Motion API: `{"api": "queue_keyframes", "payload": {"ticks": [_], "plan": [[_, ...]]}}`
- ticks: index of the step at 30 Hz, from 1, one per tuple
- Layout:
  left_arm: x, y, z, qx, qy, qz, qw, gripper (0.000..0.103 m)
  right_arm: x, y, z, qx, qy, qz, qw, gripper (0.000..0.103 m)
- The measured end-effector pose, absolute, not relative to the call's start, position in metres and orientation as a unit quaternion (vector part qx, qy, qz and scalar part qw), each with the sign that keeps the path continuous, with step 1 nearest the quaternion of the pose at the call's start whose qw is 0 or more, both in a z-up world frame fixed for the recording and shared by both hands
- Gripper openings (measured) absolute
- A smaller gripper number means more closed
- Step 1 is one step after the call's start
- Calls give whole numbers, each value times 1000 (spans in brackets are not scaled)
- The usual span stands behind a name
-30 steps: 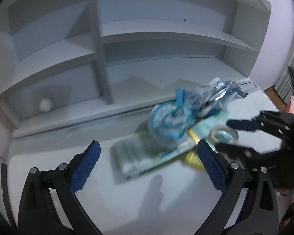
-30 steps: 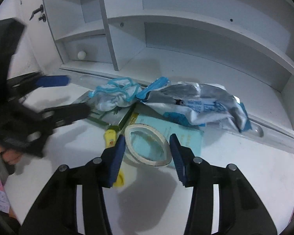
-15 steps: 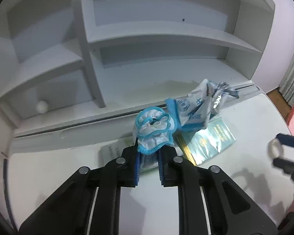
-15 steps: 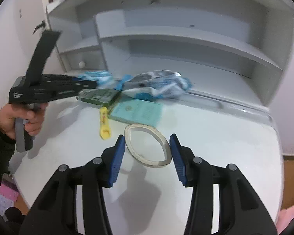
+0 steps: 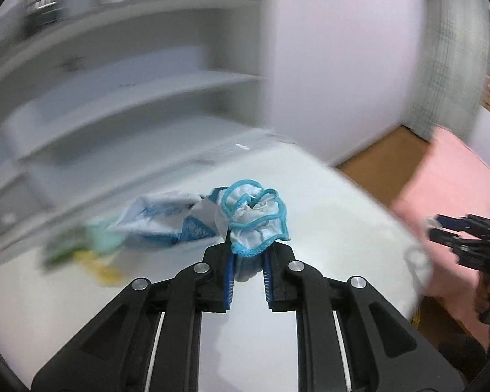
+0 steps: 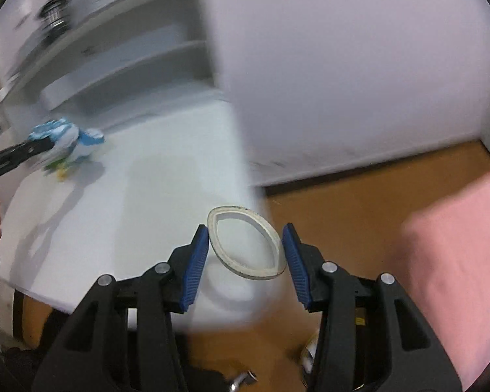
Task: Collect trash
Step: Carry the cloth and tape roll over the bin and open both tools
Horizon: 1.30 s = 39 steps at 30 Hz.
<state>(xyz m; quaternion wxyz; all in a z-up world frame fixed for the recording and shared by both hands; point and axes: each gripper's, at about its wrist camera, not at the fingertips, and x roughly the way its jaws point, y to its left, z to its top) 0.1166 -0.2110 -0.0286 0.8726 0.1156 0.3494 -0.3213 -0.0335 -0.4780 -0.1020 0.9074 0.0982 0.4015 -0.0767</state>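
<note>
My left gripper (image 5: 249,261) is shut on a crumpled white cloth with a blue hem (image 5: 256,217), lifted above the white desk (image 5: 326,228). A blue-and-white wrapper (image 5: 166,220) lies blurred behind it on the desk. My right gripper (image 6: 246,246) is shut on a squashed, empty white tape ring (image 6: 245,245), held over the desk's right corner (image 6: 225,196) and the wooden floor. In the right wrist view the left gripper's black arm (image 6: 13,156) carries the cloth (image 6: 62,138) at far left. The right gripper (image 5: 441,225) shows at the right edge of the left wrist view.
White shelving (image 5: 130,98) rises behind the desk, beside a pale wall (image 6: 359,65). A green book and a yellow item (image 5: 91,254) lie blurred at the desk's left. A pink surface (image 6: 457,277) stands to the right over brown floor (image 6: 359,202).
The left gripper shut on the blue-hemmed cloth, lifted it and swung right. The right gripper carried the tape ring right, off the desk's middle to its corner over the floor.
</note>
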Motion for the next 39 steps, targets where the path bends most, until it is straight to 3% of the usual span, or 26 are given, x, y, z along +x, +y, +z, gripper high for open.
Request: {"api": "queue_keyframes", "payload": {"ticks": [9, 16, 22, 30, 36, 39], "plan": [[25, -373, -76, 144, 373, -451, 798, 13, -147, -573, -145, 192, 406, -186, 874, 47], [28, -383, -63, 136, 365, -454, 802, 13, -184, -604, -160, 223, 404, -209, 862, 47], [73, -331, -33, 121, 353, -409, 833, 13, -186, -610, -165, 228, 405, -200, 863, 47], [142, -206, 60, 74, 293, -263, 916, 13, -152, -597, -165, 217, 405, -169, 872, 47], [157, -158, 105, 68, 231, -213, 947, 13, -132, -581, -160, 203, 406, -151, 878, 47], [187, -157, 81, 104, 296, -177, 933, 10, -123, -573, -163, 196, 413, -146, 877, 47]]}}
